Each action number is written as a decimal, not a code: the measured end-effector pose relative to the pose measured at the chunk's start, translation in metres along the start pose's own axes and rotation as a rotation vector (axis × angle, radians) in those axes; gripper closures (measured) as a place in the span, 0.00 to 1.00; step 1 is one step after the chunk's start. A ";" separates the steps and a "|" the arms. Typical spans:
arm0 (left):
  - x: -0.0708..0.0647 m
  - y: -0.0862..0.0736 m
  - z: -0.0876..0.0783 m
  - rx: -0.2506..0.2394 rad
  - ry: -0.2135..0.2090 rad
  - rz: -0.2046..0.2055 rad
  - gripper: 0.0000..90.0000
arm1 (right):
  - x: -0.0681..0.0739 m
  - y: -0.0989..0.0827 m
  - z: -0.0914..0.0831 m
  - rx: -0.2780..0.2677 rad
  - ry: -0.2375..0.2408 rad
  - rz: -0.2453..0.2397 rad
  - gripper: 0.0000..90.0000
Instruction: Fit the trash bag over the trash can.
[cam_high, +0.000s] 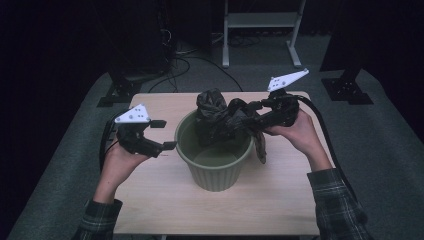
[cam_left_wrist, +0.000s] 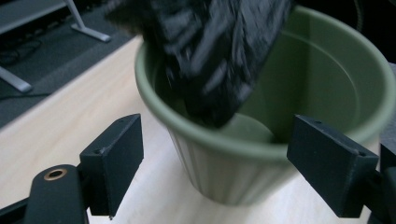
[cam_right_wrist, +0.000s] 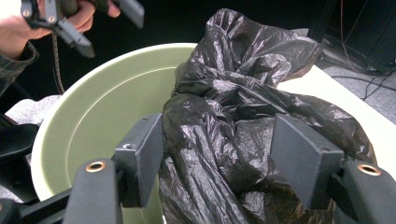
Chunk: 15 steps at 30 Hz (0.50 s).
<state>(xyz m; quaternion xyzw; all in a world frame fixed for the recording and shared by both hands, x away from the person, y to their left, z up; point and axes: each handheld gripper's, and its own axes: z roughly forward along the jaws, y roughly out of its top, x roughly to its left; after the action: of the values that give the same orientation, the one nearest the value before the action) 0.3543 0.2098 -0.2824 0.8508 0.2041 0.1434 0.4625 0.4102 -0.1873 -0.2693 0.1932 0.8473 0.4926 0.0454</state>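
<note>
Lining of the green bin (cam_high: 215, 160) is in hand: right gripper (cam_high: 248, 119) clenches the black bin bag (cam_high: 220, 117) bunched over the bin's far rim, left gripper (cam_high: 166, 135) waits released beside it, likely needed next to spread the bag's mouth.

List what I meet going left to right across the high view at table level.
Left tool → green pot → black plastic bag hanging into the pot → right tool, closed on the bag.
</note>
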 end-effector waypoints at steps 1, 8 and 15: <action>0.002 0.006 0.002 -0.004 -0.002 0.007 0.19 | 0.000 -0.001 0.000 -0.001 0.001 0.000 0.37; 0.009 0.038 0.025 -0.005 -0.020 0.049 0.19 | 0.000 -0.003 0.005 0.013 0.008 0.002 0.37; 0.025 0.059 0.053 0.018 -0.024 0.064 0.19 | -0.001 -0.004 0.010 0.024 0.011 0.002 0.37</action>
<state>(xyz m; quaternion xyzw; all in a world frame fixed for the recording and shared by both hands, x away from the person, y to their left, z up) 0.4114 0.1542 -0.2593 0.8626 0.1725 0.1461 0.4525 0.4125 -0.1808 -0.2782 0.1917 0.8531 0.4837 0.0379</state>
